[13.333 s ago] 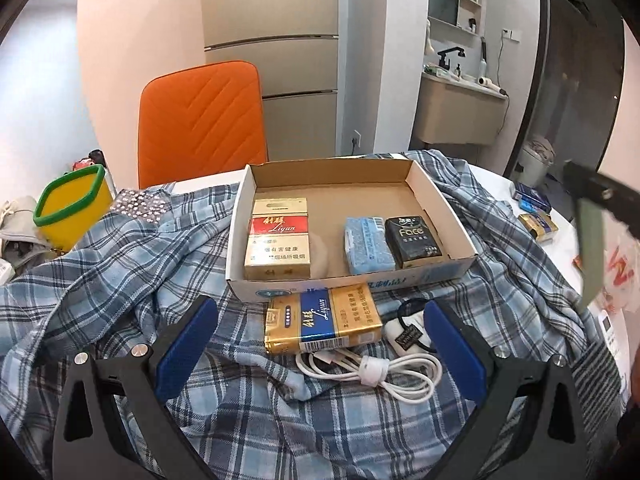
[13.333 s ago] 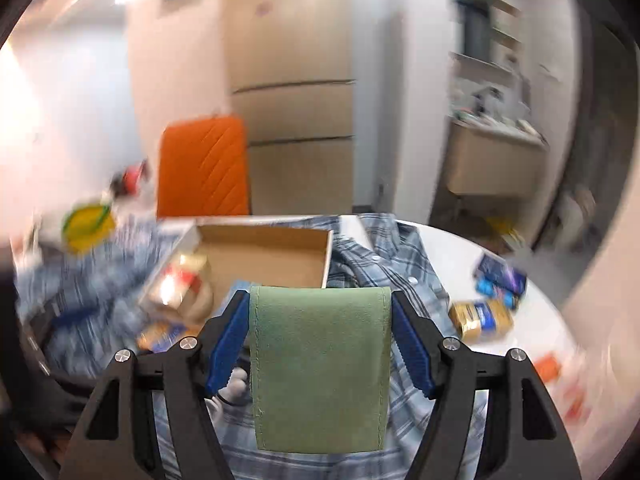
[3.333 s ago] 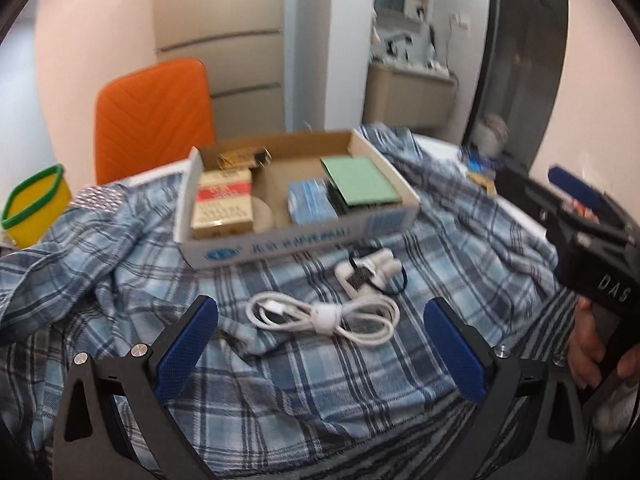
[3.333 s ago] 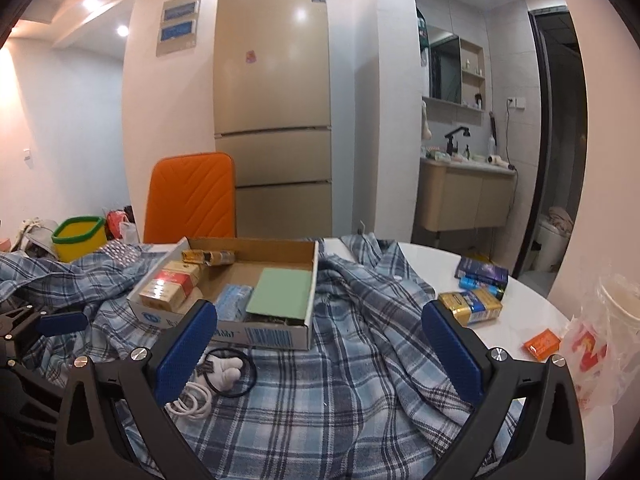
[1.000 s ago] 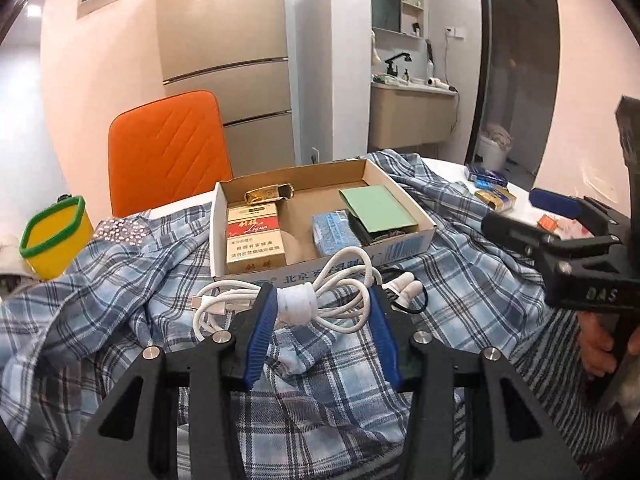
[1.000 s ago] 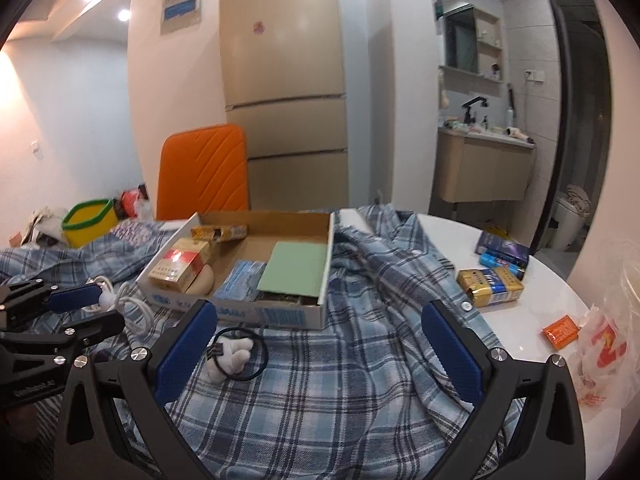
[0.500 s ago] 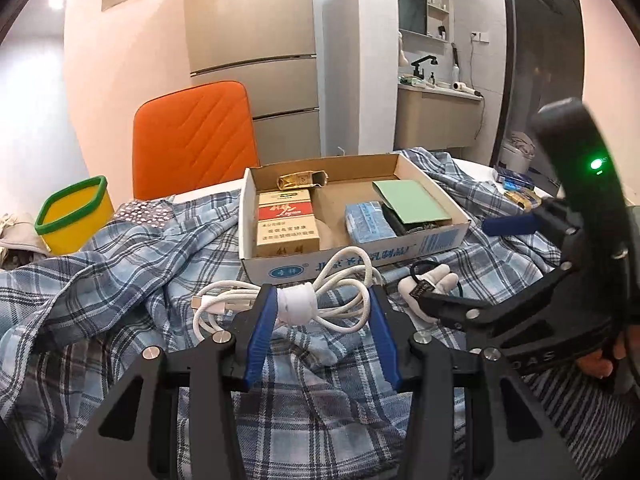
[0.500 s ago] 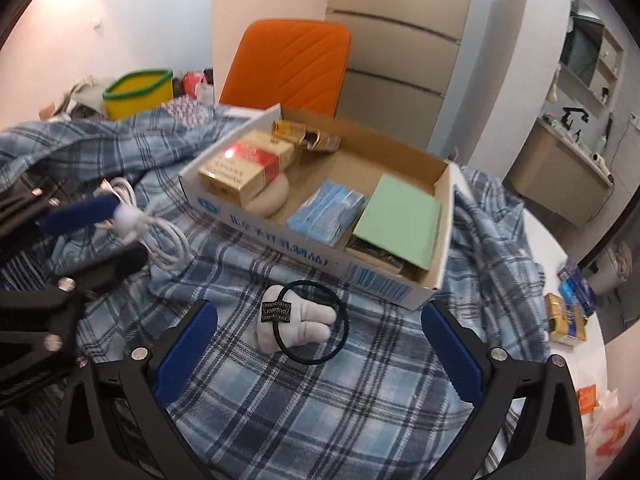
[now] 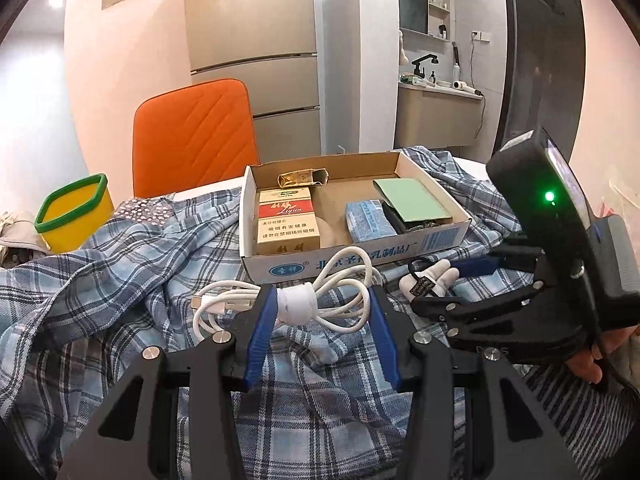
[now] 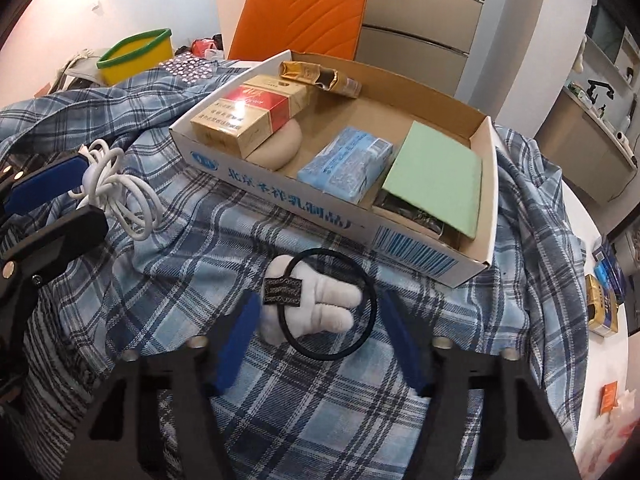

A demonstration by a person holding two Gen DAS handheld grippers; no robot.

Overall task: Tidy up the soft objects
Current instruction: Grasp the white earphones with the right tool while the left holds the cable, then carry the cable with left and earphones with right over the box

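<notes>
Left claw (image 9: 322, 312) — clamped on cable (image 9: 298, 304)

Left gripper (image 9: 322, 320) is clamped on the bundled white cable (image 9: 304, 300), raised above the plaid shirt (image 9: 120, 288). Cardboard box (image 9: 352, 258) sits just beyond, containing a cigarette carton (image 9: 288, 220), blue tissue pack (image 9: 368, 222) and green cloth (image 9: 414, 198). Right gripper (image 9: 452, 286) (jaws have just been closing) reaches the white plush hair tie (image 9: 428, 280) with its blue finger beside it; contact unclear.
</notes>
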